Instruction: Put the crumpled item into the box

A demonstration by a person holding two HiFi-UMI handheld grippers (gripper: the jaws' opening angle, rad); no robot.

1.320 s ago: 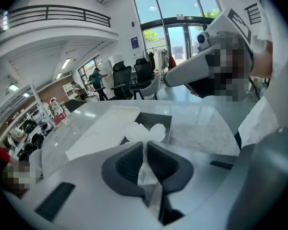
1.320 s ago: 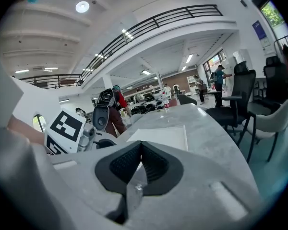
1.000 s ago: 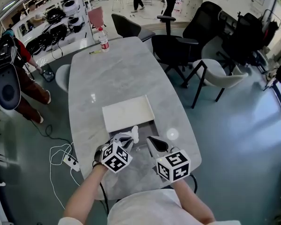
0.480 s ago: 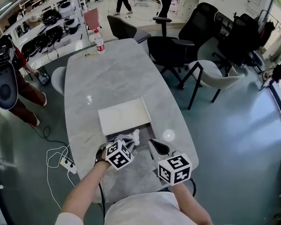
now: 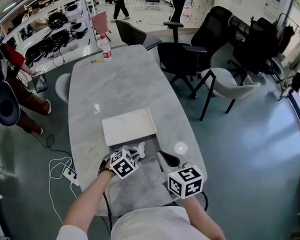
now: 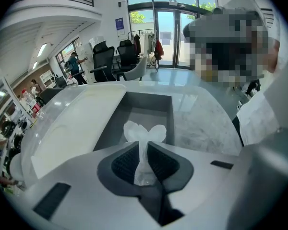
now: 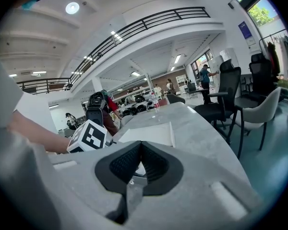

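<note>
A crumpled white item [image 6: 143,137] sticks up between the pads of my left gripper [image 6: 142,153], which is shut on it. It hangs over the near end of an open grey box [image 6: 151,110]. In the head view the crumpled item [image 5: 140,148] shows just ahead of the left gripper [image 5: 135,154], at the box's [image 5: 151,145] near edge. My right gripper [image 5: 164,158] rests a little to the right of the box, jaws together and holding nothing. In its own view the right gripper [image 7: 140,147] points along the table past the left marker cube [image 7: 89,135].
A white flat lid [image 5: 128,126] lies on the grey marble table [image 5: 120,79] just beyond the box. A bottle [image 5: 104,46] and a pen stand at the far end. Office chairs [image 5: 187,51] line the right side; a person [image 5: 12,79] stands at the left, cables on the floor.
The head view has shifted slightly. My left gripper still holds the crumpled item over the box's near end; the right gripper has barely moved.
</note>
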